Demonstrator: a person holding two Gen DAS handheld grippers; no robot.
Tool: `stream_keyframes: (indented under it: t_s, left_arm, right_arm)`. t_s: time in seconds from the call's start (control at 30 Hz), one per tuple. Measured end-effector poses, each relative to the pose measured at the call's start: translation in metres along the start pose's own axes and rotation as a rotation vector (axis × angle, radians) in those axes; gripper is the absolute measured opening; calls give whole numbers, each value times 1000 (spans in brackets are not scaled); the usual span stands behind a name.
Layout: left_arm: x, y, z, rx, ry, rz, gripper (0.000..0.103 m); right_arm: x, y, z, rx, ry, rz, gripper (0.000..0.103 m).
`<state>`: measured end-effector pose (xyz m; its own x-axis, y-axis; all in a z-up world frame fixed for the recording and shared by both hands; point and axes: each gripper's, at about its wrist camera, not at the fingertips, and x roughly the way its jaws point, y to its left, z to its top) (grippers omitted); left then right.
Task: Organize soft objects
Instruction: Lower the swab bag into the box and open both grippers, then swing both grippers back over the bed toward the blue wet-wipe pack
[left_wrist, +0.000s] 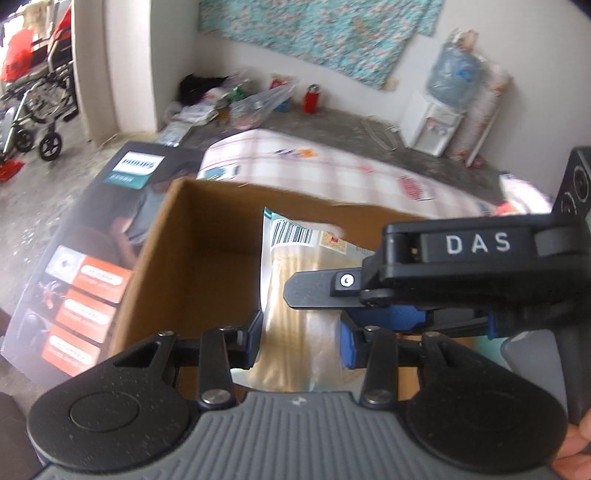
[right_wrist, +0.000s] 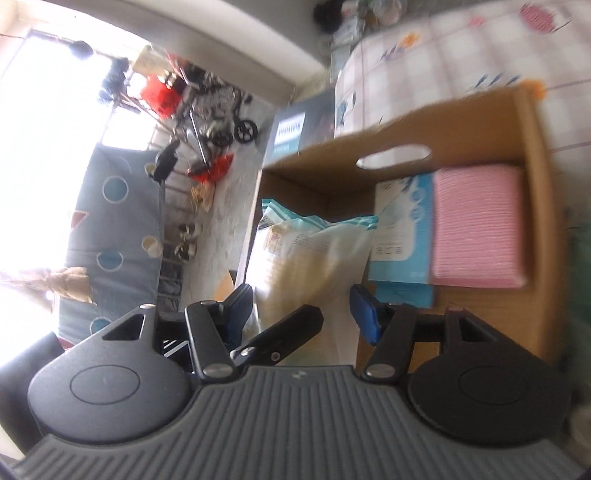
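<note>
Both grippers, left (left_wrist: 301, 341) and right (right_wrist: 301, 308), clamp their fingers on one soft packet (right_wrist: 314, 258) (long axis pointing away from them), held over the cardboard box (right_wrist: 532, 155), beside the pink pack (right_wrist: 478, 225).

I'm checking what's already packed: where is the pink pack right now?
In the right wrist view the pink pack lies inside the cardboard box, at its right end, beside a blue-and-white package.

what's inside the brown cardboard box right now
Inside the brown cardboard box: a pink stack of soft sheets beside a light blue packet. The clear bag of cream-coloured contents, held in both grippers, hides the floor behind it.
</note>
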<state>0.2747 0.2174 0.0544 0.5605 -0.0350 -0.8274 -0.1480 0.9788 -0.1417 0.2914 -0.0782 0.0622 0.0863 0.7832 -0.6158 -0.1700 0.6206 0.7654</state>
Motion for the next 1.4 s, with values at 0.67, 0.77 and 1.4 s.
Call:
stream_keyframes:
  t_s: [0.67, 0.77, 1.4]
  left_arm:
    - [55, 7, 11, 159, -4, 196, 47]
    - [54, 3, 9, 130, 20, 182, 45]
    - [-43, -126, -60, 284, -138, -18, 79]
  right_arm:
    - [79, -54, 44, 75, -7, -36, 58]
    - [63, -48, 43, 43, -46, -24, 57]
    - [-131, -56, -57, -98, -373, 52, 63]
